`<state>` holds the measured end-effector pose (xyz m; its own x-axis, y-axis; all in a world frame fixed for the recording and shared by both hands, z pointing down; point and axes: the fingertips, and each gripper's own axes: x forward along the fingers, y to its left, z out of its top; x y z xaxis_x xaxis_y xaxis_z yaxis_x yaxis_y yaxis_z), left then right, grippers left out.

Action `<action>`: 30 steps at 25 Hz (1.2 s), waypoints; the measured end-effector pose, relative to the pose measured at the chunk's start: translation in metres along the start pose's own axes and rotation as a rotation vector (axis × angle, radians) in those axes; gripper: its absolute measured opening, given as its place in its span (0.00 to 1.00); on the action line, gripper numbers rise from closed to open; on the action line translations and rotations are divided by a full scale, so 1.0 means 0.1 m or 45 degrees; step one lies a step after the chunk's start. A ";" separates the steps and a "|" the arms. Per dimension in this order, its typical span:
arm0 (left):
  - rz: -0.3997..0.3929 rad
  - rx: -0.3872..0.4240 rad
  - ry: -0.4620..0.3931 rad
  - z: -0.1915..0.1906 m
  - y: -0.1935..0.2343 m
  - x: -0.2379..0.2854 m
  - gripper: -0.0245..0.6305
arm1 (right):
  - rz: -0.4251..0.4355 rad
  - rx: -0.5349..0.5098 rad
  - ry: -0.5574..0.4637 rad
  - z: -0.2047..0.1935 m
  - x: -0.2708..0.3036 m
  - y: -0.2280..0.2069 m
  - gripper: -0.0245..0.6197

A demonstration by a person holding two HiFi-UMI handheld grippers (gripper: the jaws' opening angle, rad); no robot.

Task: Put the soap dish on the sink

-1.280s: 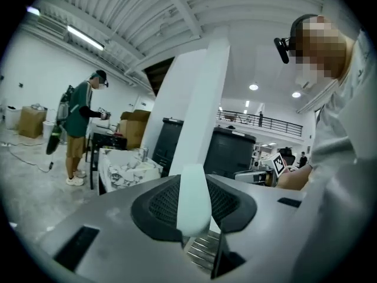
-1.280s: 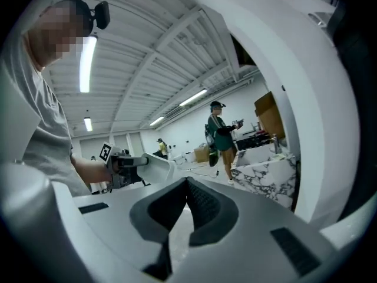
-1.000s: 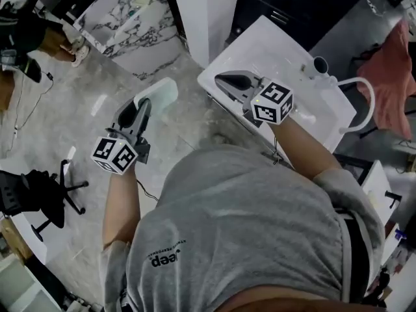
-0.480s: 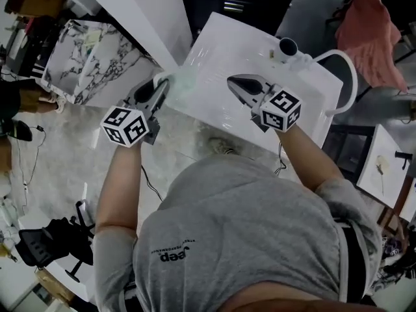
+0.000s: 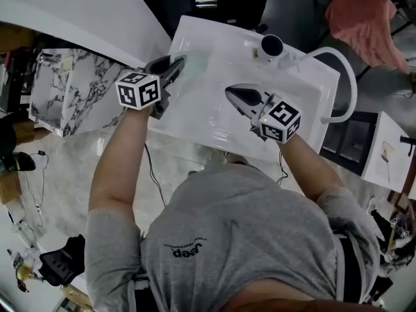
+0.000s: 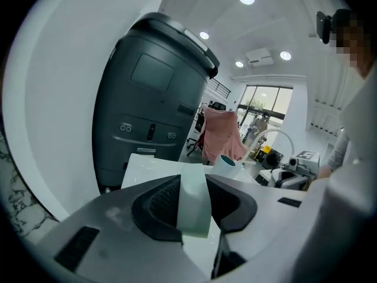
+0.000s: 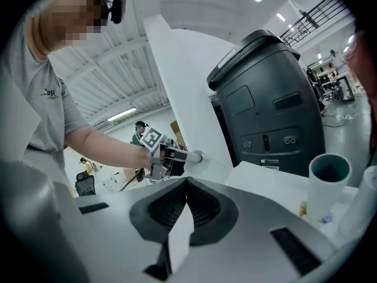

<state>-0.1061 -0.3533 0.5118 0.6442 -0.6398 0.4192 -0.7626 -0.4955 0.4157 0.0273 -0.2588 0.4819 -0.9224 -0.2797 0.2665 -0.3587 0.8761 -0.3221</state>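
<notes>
The soap dish is pale green and thin. My left gripper is shut on it and holds it over the left part of the white sink. In the left gripper view the soap dish stands on edge between the jaws of the left gripper. My right gripper hangs over the middle of the sink, shut, with nothing in it. In the right gripper view its jaws meet at the tips of the right gripper, and the left gripper with the soap dish shows beyond.
A white cup with a dark inside stands at the sink's far edge beside a curved white tap pipe. A dark grey machine rises behind the sink. A marble counter lies to the left, a pink cloth far right.
The person has turned to face the sink. The left gripper has carried the soap dish from above the floor to above the sink's left part. The right gripper has stayed over the sink.
</notes>
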 end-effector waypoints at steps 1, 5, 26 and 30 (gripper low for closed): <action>-0.007 -0.017 0.024 -0.01 0.07 0.14 0.20 | -0.009 0.007 0.008 -0.04 -0.02 -0.06 0.12; -0.026 -0.082 0.109 -0.03 0.32 0.64 0.20 | -0.046 0.046 0.030 -0.19 -0.09 -0.28 0.12; 0.028 -0.043 0.375 -0.01 0.96 1.81 0.17 | -0.154 -0.034 0.023 -0.18 0.29 -0.89 0.12; 0.093 0.025 0.370 0.00 0.96 1.90 0.19 | -0.153 -0.009 0.030 -0.23 0.25 -0.92 0.12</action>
<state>-0.0570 -0.5223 0.6309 0.5749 -0.4804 0.6624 -0.8069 -0.4672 0.3614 0.0400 -0.3371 0.5392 -0.8689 -0.3737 0.3246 -0.4657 0.8393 -0.2804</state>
